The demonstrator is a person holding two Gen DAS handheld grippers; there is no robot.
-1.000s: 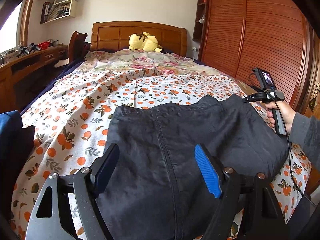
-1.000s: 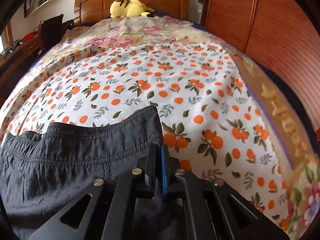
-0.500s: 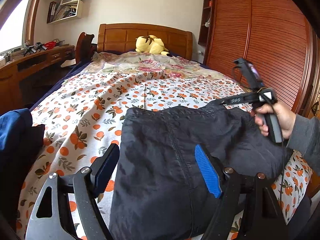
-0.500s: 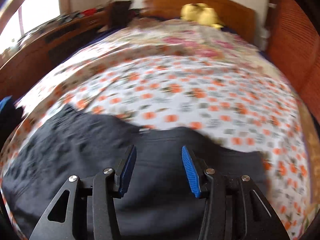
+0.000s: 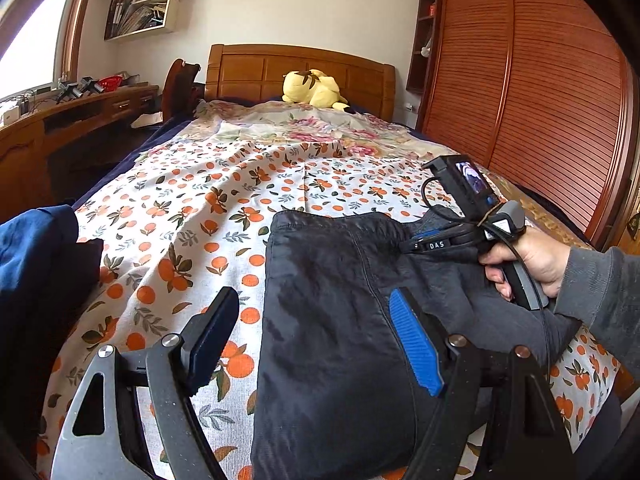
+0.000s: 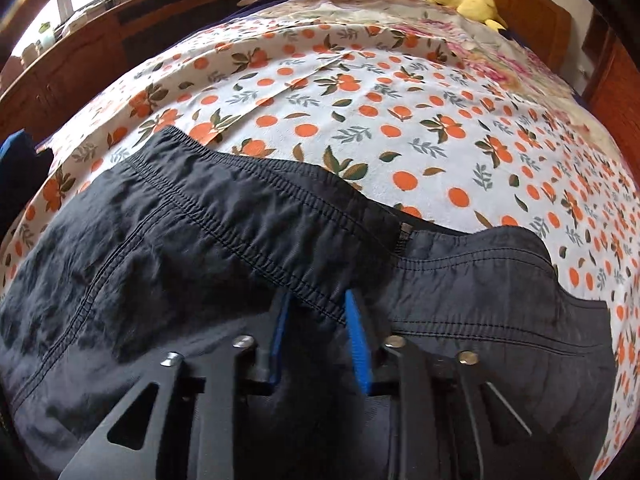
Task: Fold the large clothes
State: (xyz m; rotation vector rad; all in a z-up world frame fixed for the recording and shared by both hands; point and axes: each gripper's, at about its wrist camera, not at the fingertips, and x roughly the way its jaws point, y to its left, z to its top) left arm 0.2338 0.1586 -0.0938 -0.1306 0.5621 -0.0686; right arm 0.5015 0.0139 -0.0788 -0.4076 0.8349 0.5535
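Dark folded trousers [image 5: 344, 320] lie on the near end of the bed, waistband [image 6: 248, 208] toward the headboard. My left gripper [image 5: 316, 320] is open and empty, held above the trousers' left edge. My right gripper [image 6: 316, 316] hangs low over the waistband, jaws partly apart with a fold of the waistband between the blue pads; it shows in the left wrist view [image 5: 420, 240] at the trousers' far right corner, held by a hand.
The bed has an orange-print sheet [image 5: 224, 208]. A yellow plush toy [image 5: 312, 88] lies by the wooden headboard. Blue clothing [image 5: 36, 248] sits at the left bed edge. A wooden desk [image 5: 60, 128] is left, a wardrobe [image 5: 540, 100] right.
The right gripper opened, let go of the trousers' corner, swung left and came down over the waistband, its jaws narrowing. The left gripper drew back and stayed open.
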